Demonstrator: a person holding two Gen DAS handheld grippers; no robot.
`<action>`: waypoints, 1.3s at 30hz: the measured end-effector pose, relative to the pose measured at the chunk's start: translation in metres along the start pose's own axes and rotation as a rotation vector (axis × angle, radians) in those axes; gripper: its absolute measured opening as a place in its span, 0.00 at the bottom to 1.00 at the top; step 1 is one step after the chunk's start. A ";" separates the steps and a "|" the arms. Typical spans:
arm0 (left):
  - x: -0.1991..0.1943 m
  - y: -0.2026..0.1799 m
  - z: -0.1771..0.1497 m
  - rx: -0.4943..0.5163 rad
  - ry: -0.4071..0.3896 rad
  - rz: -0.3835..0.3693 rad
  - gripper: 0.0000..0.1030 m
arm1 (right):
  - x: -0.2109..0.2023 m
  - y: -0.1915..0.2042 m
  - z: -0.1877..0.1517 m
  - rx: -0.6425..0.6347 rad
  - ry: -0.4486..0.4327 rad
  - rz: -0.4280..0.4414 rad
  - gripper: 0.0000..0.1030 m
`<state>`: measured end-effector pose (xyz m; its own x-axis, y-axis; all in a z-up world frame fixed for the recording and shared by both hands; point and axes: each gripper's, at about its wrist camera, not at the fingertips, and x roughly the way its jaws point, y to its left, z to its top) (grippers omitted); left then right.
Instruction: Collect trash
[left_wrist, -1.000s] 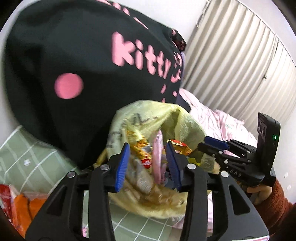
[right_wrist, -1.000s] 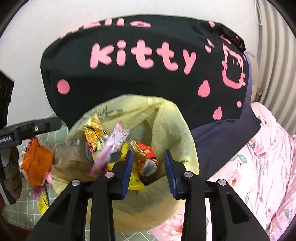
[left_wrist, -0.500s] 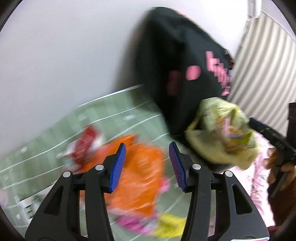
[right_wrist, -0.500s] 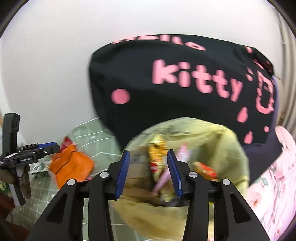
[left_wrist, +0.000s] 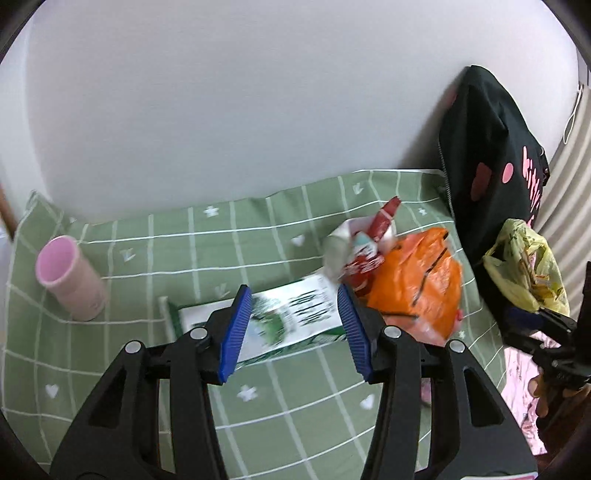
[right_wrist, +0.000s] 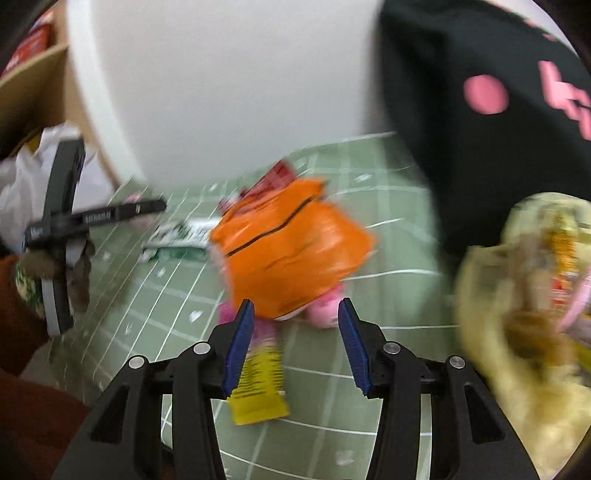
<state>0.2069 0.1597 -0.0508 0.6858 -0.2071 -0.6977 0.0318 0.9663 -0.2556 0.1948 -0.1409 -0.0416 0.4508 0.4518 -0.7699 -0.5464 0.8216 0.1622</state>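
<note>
The left tool (left_wrist: 291, 328) is standing wide and empty over the green-white carton (left_wrist: 280, 317). The orange wrapper (left_wrist: 413, 288) is lying at two o'clock, touching it. The right tool (right_wrist: 295, 345) is also gaping empty, so the yellow bag (right_wrist: 524, 295) risks sagging and spilling.

Green cloth (left_wrist: 155, 236) with white grid and small white hearts; orange wrapper (left_wrist: 417, 284) with black lines; pink cup (left_wrist: 70, 277); yellow trash bag (left_wrist: 524, 266); black cushion (left_wrist: 487, 147) with pink dots and lettering; green-and-white packet (left_wrist: 291, 314).
</note>
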 end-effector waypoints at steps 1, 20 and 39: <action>-0.002 0.004 -0.002 0.000 -0.001 0.009 0.45 | 0.006 0.003 -0.002 -0.009 0.016 0.011 0.43; 0.044 0.051 0.012 -0.031 0.109 0.045 0.46 | 0.059 0.036 -0.049 -0.073 0.232 0.096 0.31; 0.031 -0.013 -0.006 0.102 0.236 -0.096 0.59 | 0.056 -0.012 0.009 0.009 0.111 -0.009 0.12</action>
<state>0.2231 0.1400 -0.0729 0.4883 -0.3169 -0.8131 0.1701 0.9484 -0.2675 0.2330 -0.1220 -0.0810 0.3748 0.4033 -0.8348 -0.5364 0.8288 0.1596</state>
